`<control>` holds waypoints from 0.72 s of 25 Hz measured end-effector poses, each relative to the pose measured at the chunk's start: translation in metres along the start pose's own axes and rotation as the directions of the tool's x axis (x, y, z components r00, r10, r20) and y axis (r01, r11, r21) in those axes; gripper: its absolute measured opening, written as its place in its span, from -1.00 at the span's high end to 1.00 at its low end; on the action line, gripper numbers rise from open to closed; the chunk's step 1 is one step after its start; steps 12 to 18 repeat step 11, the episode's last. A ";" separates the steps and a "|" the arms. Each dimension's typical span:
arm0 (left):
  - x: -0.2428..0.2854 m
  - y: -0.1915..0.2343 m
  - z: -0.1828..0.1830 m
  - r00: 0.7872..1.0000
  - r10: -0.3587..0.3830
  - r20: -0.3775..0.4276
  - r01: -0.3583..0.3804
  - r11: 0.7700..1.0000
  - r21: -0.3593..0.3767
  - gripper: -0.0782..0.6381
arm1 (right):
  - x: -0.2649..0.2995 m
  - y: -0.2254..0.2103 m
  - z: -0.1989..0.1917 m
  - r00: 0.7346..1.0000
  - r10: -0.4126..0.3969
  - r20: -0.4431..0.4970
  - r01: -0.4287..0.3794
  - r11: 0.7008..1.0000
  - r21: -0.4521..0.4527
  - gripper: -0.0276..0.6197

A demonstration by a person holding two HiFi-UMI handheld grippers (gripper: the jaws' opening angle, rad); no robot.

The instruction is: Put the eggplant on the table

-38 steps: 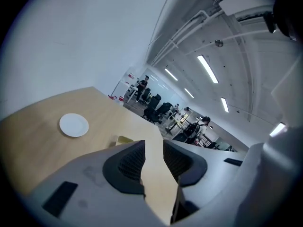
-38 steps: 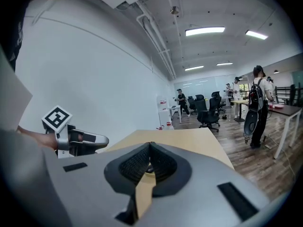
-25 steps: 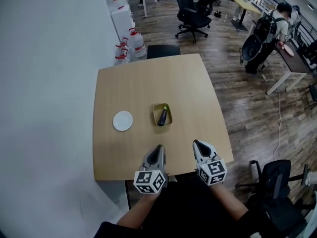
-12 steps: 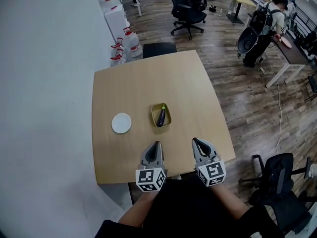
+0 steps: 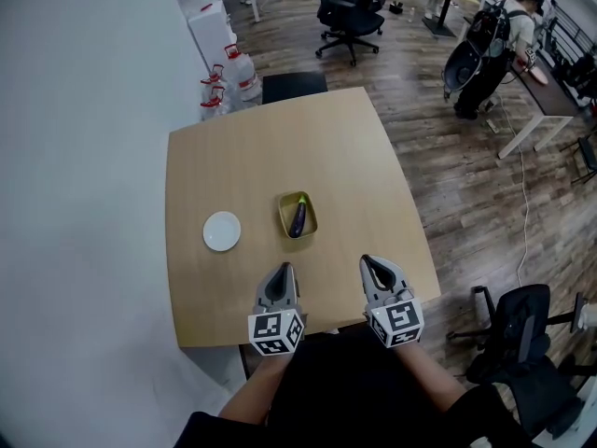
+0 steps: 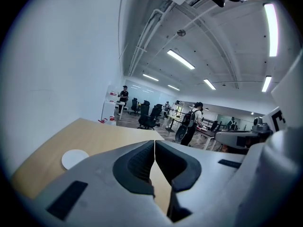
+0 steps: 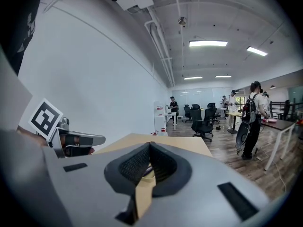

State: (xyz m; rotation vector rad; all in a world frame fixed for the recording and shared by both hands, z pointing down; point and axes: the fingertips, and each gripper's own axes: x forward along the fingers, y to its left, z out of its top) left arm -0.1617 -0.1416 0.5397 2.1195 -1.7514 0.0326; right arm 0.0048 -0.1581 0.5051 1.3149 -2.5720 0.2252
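Note:
A dark purple eggplant with a green stem lies in a small yellow tray near the middle of the wooden table. My left gripper hovers over the table's near edge, jaws shut with nothing between them. Beside it to the right, my right gripper is also shut and empty. Both sit well short of the tray. In the left gripper view the left gripper shows closed pads; in the right gripper view the right gripper does too, and the tray is mostly hidden behind its jaws.
A white round plate lies left of the tray, also seen as the plate. A black chair stands at the table's far side, water bottles beside it. Another black chair is at my right. A person stands by a far desk.
The head view has drifted: table, tray and plate sit slightly further left and up in the picture. Both grippers stay shut at the near edge, almost unmoved.

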 end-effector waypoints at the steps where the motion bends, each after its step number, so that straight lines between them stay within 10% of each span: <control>1: 0.003 0.001 -0.003 1.000 -0.005 -0.013 0.005 1.000 -0.005 0.73 | 0.002 -0.002 0.001 1.000 0.000 0.000 0.000 1.000 0.001 0.73; 18: 0.023 0.029 -0.024 0.991 0.051 -0.121 -0.057 0.997 -0.054 0.73 | 0.027 -0.010 0.001 0.999 0.036 -0.027 -0.036 0.999 -0.001 0.73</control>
